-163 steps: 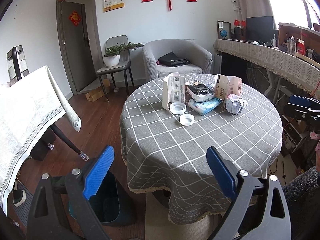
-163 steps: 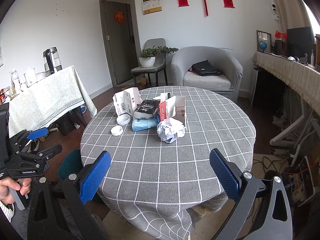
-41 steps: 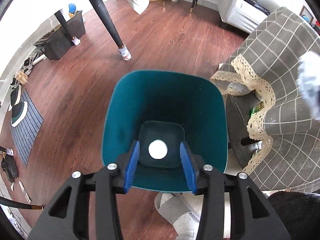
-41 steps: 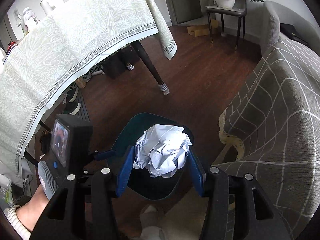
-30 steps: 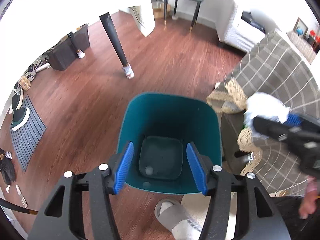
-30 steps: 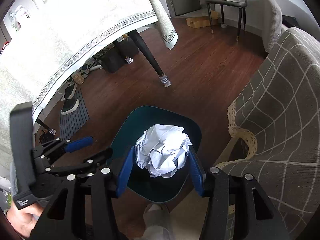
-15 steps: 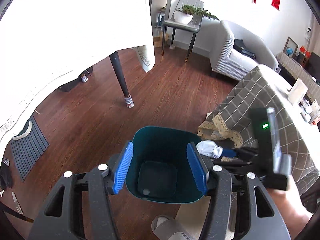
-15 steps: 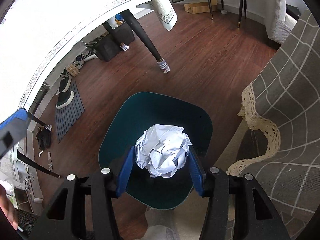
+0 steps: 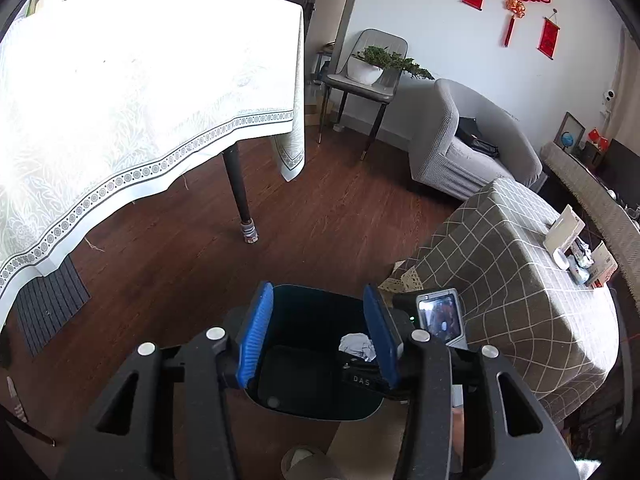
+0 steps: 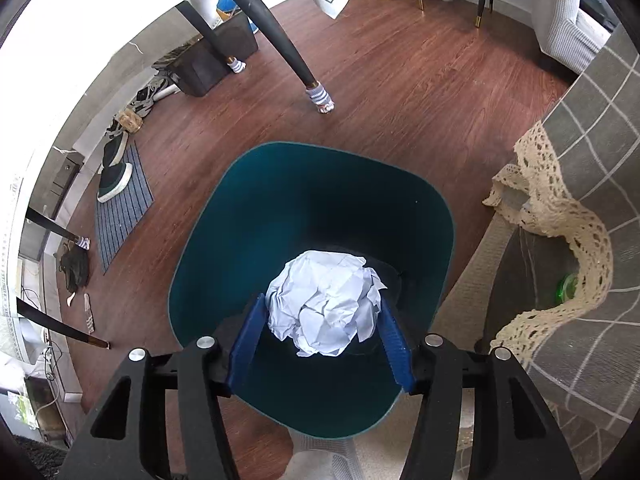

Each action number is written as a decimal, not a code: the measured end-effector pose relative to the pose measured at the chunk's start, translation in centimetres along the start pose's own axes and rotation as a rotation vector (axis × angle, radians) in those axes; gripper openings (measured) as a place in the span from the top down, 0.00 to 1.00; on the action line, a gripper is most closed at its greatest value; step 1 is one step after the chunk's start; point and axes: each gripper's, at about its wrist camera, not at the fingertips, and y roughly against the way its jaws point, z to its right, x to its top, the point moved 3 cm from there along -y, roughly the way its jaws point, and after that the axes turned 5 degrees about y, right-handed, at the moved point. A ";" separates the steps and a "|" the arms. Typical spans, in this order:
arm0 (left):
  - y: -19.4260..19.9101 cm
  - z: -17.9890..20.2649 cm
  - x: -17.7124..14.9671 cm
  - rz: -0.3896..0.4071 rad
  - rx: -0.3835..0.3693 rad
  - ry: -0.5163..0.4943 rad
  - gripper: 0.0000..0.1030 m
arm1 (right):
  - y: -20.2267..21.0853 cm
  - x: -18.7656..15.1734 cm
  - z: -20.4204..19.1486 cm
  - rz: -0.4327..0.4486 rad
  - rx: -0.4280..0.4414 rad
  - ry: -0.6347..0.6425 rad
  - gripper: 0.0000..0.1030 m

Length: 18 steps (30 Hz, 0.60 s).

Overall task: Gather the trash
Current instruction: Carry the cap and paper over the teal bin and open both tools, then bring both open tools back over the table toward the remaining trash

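Left wrist view: taken from higher up, angled obliquely down along the left gripper, with the teal bin low in frame and the room, white-clothed table and checked counter seen beyond. Right wrist view: aimed steeply down, close over the bin, whose mouth fills mid-frame. Shared by both: bin, crumpled paper, wood floor, counter cloth edge. The right gripper's body is seen in the left view.

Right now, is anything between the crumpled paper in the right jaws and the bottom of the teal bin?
Nothing visible. The crumpled paper sits between the right gripper jaws, which have just been opening, directly over the teal bin mouth. The left gripper is empty.
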 end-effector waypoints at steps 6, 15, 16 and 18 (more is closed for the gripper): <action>1.3 1.5 0.4 0.027 -0.035 -0.029 0.54 | -0.5 -0.2 0.0 0.011 0.017 -0.022 0.28; 2.7 3.4 1.6 0.076 -0.060 -0.055 0.54 | 1.3 -0.7 -0.3 0.034 0.032 0.008 0.28; 2.9 3.7 1.8 0.084 -0.063 -0.055 0.54 | 1.7 -0.7 -0.4 0.036 0.024 0.023 0.28; 3.3 4.1 2.2 0.097 -0.075 -0.043 0.54 | 2.8 -0.7 -0.5 0.054 0.018 0.046 0.28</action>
